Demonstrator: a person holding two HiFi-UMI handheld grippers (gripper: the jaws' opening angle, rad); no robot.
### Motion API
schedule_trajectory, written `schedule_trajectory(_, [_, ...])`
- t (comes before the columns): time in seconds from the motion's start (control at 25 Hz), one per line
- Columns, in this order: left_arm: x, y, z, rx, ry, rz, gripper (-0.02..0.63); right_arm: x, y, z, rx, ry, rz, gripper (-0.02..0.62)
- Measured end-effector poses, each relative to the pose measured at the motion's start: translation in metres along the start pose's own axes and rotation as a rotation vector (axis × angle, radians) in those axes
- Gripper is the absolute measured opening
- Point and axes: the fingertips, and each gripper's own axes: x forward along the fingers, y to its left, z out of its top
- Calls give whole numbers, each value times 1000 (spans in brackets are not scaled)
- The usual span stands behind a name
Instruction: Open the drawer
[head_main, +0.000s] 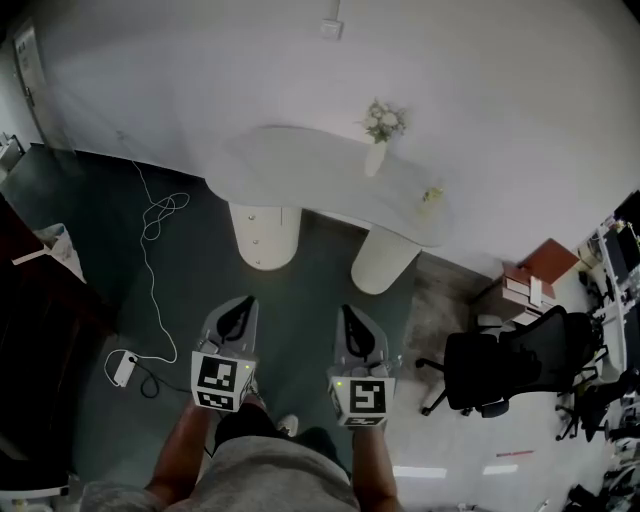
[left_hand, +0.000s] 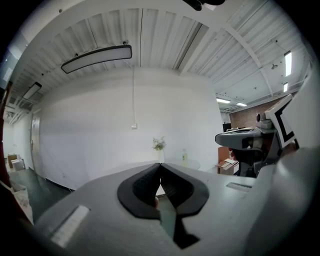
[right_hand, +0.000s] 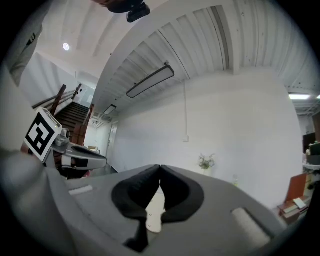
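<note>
White: one table, two pedestals; left gripper, right gripper closed.

Dim, fisheye-warped, dark vignetted corners

vase stood at 12 o'clock | chair stood at 4 o'clock | cable lay on floor at 9 o'clock

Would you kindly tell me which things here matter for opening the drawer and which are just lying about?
For the job: left gripper and right gripper, both shut, empty; drawer pedestal under the table.
Lying about: vase of flowers, floor cable, power strip, office chair.
</note>
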Motion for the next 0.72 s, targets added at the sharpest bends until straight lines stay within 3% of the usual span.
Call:
schedule_trajectory(0.4, [-17, 40, -13, -29, 13, 88, 11, 27, 35, 2, -5, -12, 86, 3])
schedule_trajectory(0.72, [12, 96, -20, -32, 10, 106, 11, 90, 56, 2, -10, -12, 103, 3])
